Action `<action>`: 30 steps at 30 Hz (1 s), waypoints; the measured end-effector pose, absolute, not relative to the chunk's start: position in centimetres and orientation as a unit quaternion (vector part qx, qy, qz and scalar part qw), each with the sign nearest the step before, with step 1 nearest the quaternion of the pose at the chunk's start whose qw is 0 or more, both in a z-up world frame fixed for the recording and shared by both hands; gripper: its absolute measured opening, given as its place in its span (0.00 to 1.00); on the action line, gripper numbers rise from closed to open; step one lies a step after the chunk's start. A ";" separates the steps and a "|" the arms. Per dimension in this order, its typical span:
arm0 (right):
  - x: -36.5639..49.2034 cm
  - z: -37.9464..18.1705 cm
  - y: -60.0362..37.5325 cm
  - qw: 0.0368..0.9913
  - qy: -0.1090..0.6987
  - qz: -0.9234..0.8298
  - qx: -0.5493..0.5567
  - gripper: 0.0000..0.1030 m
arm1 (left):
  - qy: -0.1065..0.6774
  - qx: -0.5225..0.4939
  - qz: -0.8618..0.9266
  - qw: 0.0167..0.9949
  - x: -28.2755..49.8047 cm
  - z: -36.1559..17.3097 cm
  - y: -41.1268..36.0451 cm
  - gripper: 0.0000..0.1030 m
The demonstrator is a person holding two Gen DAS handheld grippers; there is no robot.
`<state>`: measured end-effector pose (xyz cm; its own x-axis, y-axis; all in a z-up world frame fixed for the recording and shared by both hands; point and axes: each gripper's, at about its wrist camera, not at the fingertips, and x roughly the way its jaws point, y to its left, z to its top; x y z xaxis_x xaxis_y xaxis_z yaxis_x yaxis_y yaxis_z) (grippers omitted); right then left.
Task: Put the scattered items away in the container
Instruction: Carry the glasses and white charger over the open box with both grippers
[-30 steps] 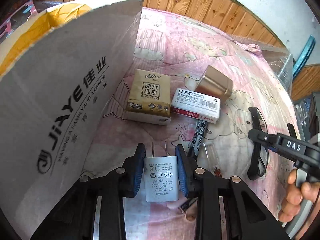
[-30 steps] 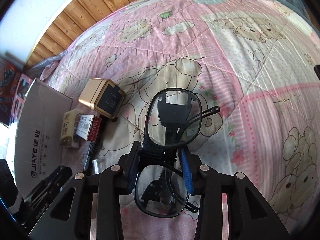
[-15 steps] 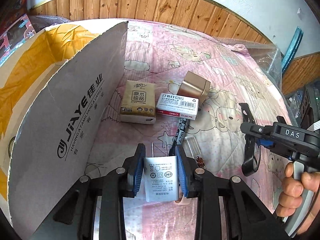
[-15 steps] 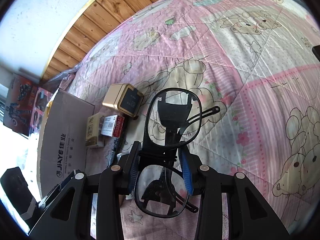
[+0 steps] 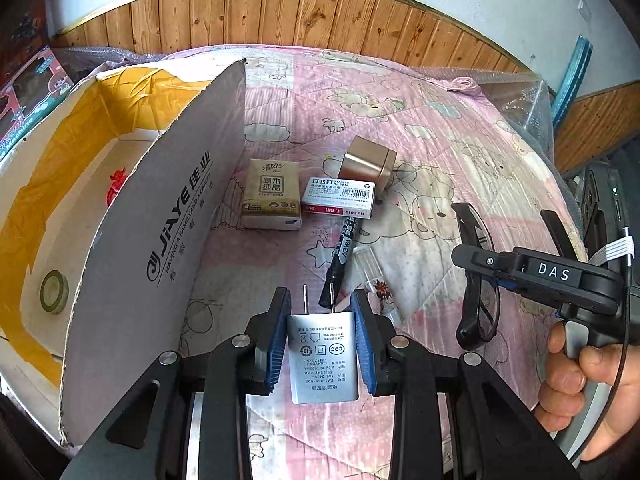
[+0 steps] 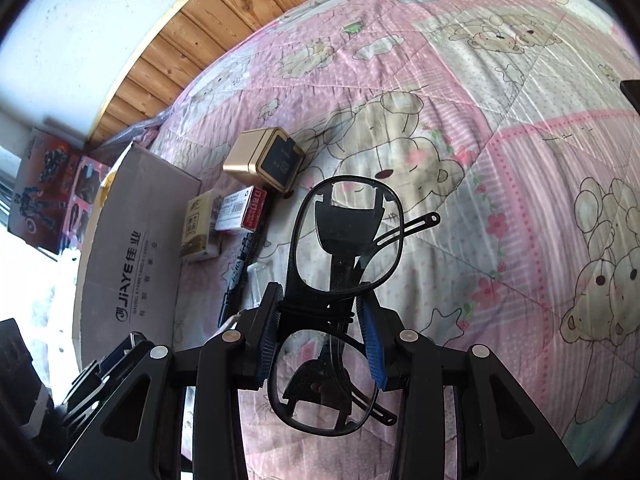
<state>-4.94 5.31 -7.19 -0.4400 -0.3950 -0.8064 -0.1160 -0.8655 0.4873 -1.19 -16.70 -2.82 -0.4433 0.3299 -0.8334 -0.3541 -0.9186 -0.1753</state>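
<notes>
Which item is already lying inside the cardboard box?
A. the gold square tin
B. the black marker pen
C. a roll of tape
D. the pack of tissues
C: in the left wrist view, a roll of tape lies on the floor of the cardboard box, while the other three items lie outside it on the pink quilt.

Your left gripper (image 5: 322, 336) is black with blue ribbed pads (image 5: 277, 342) and silver screws; your right gripper (image 6: 320, 344) matches, white "DAS" lettering on its side, grey ribbon cable at two o'clock.
</notes>
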 end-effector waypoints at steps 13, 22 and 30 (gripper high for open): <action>-2.4 -6.3 3.5 0.091 -0.226 -0.816 0.525 0.38 | 0.004 -0.470 0.857 0.212 0.3 -0.5 -18.4 0.31; -0.6 -4.8 2.2 0.103 -0.220 -0.821 0.517 0.38 | -0.007 -0.462 0.858 0.226 1.1 0.4 -19.1 0.31; 0.5 -3.5 0.2 0.122 -0.211 -0.823 0.513 0.38 | -0.021 -0.454 0.860 0.232 1.6 1.3 -20.1 0.31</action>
